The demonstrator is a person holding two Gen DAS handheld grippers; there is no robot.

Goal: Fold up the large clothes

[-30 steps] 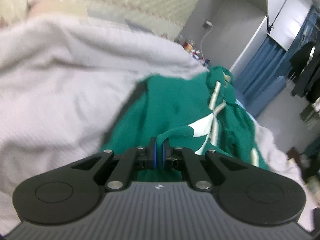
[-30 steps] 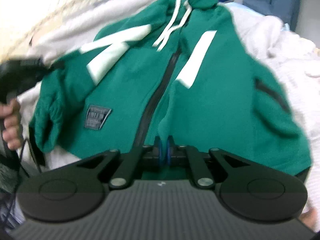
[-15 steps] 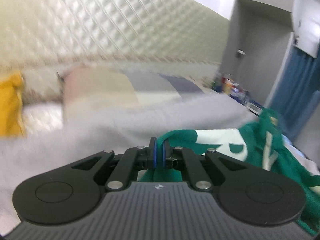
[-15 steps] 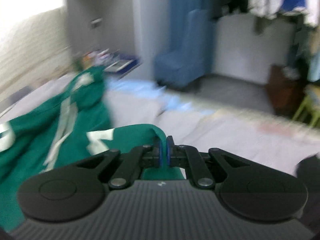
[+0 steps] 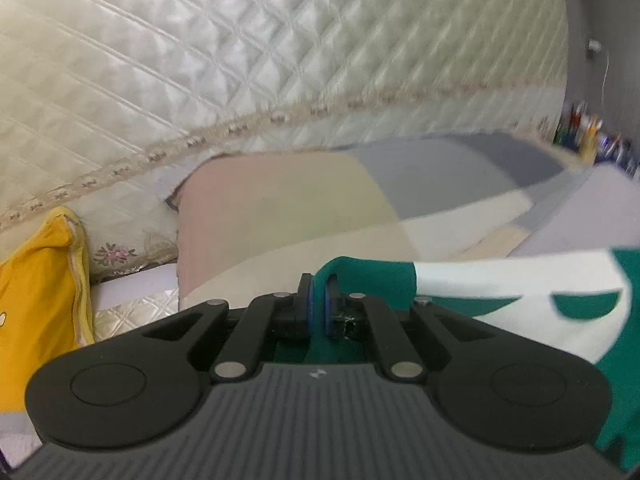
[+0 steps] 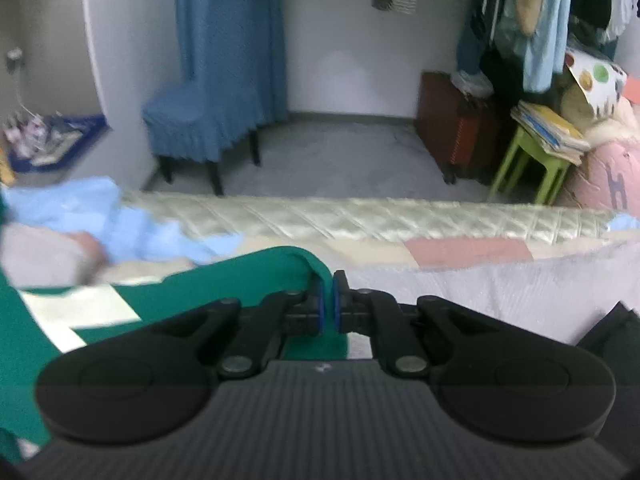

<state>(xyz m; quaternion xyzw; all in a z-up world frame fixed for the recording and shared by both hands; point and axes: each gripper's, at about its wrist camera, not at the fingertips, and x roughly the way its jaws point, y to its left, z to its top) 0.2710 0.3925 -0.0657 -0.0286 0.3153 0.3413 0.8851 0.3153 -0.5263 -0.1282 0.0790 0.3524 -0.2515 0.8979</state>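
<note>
Left wrist view: left gripper [image 5: 319,298] fingers clamp the green hoodie [image 5: 372,276]; right gripper [image 6: 327,300] fingers likewise pinch its fabric.

A bedroom at home: a bed [image 6: 400,216] is sitting by a padded headboard [image 5: 240,60], and clothes [image 6: 540,12] are hanging up.

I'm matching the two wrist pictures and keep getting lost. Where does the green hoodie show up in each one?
Left wrist view: the green hoodie runs from the shut left gripper out to the right edge.
Right wrist view: the green hoodie runs from the shut right gripper to the left edge.
Shared landmark: its white stripe.
</note>
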